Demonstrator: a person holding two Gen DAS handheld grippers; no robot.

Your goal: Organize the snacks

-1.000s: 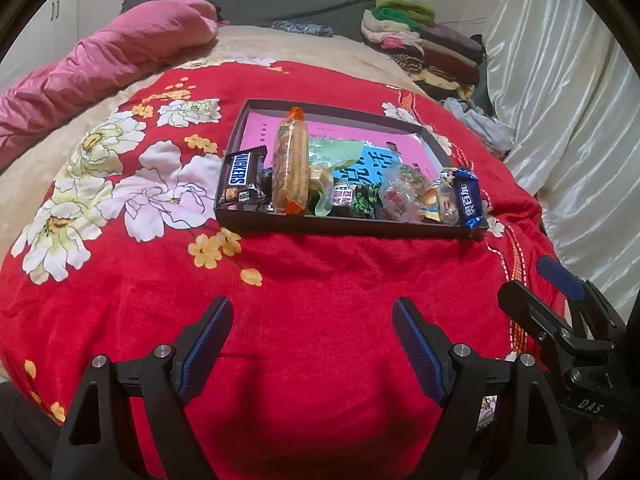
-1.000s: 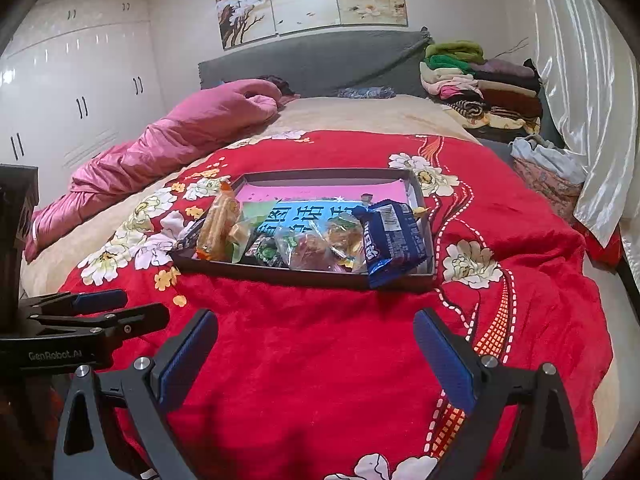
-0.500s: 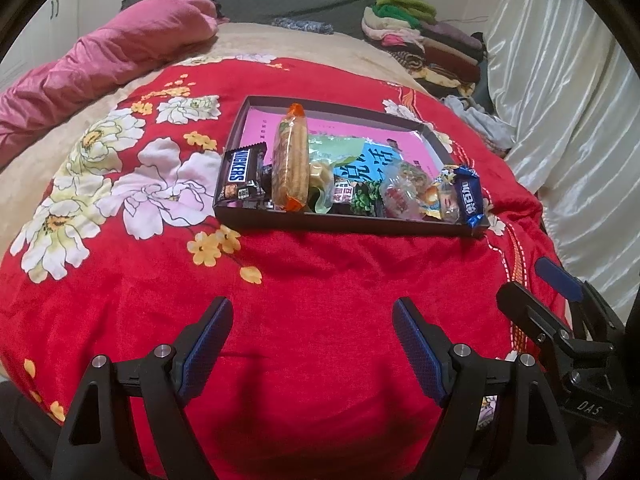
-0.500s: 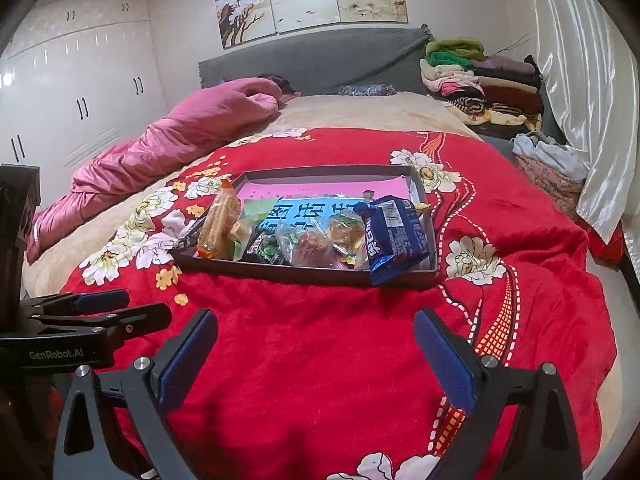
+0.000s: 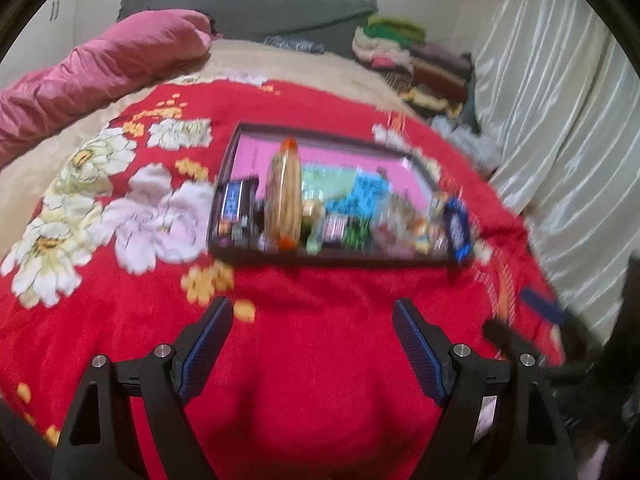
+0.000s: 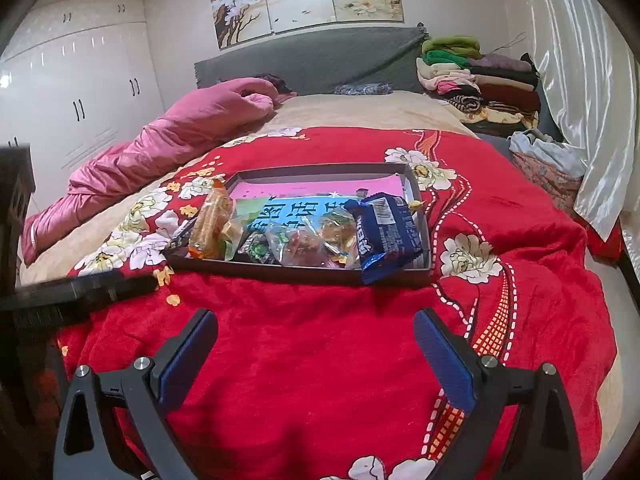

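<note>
A shallow dark tray (image 6: 280,274) lies on the red flowered blanket (image 6: 320,360) and holds several snacks. Among them are a long orange biscuit pack (image 6: 212,216), a blue wrapped pack (image 6: 384,236) leaning over the near right rim, a clear bag of sweets (image 6: 312,240) and a small green pack (image 6: 258,248). My right gripper (image 6: 316,316) hangs open over bare blanket, short of the tray. In the blurred left wrist view my left gripper (image 5: 312,305) is also open and empty, facing the tray (image 5: 320,136), the biscuit pack (image 5: 285,196) and a Snickers bar (image 5: 234,204).
A pink quilt (image 6: 180,136) is bunched along the left of the bed. Folded clothes (image 6: 480,80) are stacked at the back right by a grey headboard (image 6: 312,60). White curtains (image 6: 580,100) hang on the right, and white wardrobes (image 6: 80,100) stand on the left.
The left wrist view has gone blurred and the tray sits lower in it, as my left gripper tipped a little. In the right view the left gripper's dark bar stands slightly higher. My right gripper kept still.
</note>
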